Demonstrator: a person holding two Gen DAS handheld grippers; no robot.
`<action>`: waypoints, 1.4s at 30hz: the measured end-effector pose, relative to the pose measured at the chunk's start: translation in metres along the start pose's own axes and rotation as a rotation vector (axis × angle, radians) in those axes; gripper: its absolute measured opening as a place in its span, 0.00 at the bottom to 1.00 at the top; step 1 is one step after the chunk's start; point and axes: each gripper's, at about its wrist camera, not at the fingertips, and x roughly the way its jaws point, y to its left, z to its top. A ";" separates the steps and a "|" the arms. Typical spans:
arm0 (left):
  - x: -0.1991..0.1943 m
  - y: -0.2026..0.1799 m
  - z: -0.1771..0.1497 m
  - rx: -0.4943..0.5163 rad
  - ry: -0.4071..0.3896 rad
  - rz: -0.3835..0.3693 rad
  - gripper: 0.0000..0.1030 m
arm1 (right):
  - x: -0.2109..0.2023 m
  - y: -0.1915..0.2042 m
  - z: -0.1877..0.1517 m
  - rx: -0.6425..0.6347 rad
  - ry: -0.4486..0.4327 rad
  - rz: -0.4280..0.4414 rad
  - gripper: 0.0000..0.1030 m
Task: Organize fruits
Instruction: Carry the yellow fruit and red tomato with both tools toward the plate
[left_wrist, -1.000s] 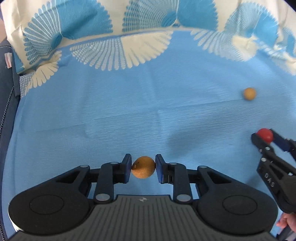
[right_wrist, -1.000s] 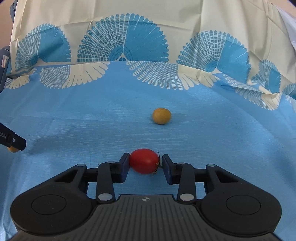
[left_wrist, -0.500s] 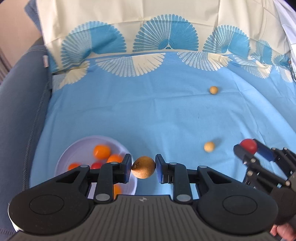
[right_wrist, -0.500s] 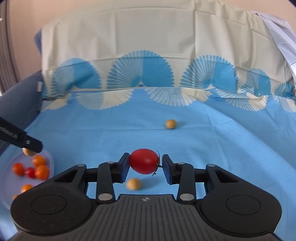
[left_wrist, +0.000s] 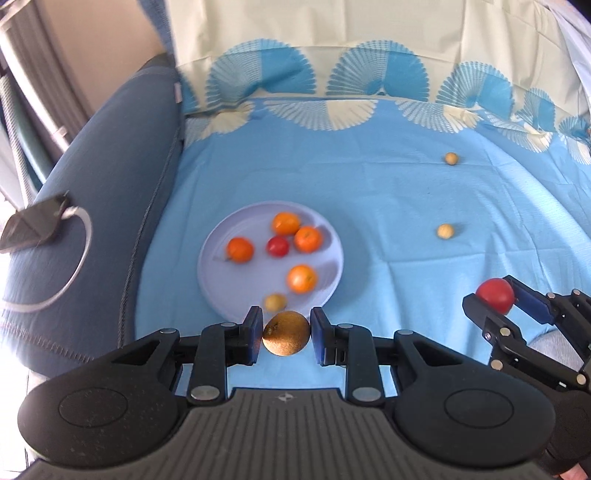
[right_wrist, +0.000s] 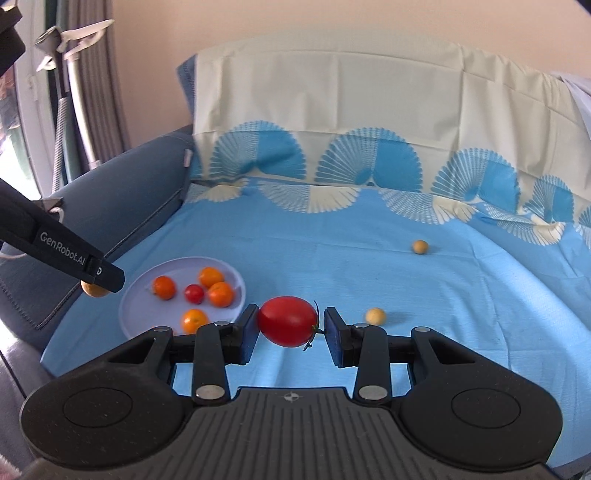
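Observation:
My left gripper (left_wrist: 286, 336) is shut on a brown-orange round fruit (left_wrist: 286, 333), held above the near rim of a lilac plate (left_wrist: 221, 236). The plate holds several oranges, a small red tomato (left_wrist: 277, 246) and a yellowish fruit (left_wrist: 275, 302). My right gripper (right_wrist: 290, 326) is shut on a red tomato (right_wrist: 288, 320), held above the blue cloth to the right of the plate (right_wrist: 236, 284). The right gripper also shows in the left wrist view (left_wrist: 496, 295). Two small tan fruits (left_wrist: 445, 231) (left_wrist: 451, 158) lie on the cloth at the right.
A blue patterned cloth (left_wrist: 388, 206) covers the sofa seat and backrest. The dark blue armrest (left_wrist: 92, 206) stands left of the plate, with a dark device and white cable (left_wrist: 40, 221) on it. A window frame and poles (right_wrist: 62, 92) are at far left.
Both grippers have lifted and pulled back with their fruits. The plate of fruit has come into fuller view, and a second tan fruit now shows on the cloth.

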 end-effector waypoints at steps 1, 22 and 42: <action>-0.002 0.005 -0.006 -0.010 0.004 0.002 0.30 | -0.005 0.005 -0.002 -0.009 0.001 0.007 0.39; -0.015 0.066 -0.048 -0.132 0.011 -0.010 0.30 | -0.040 0.069 -0.022 -0.164 0.034 0.052 0.39; 0.003 0.080 -0.025 -0.161 0.019 -0.007 0.30 | -0.021 0.076 -0.008 -0.185 0.055 0.064 0.39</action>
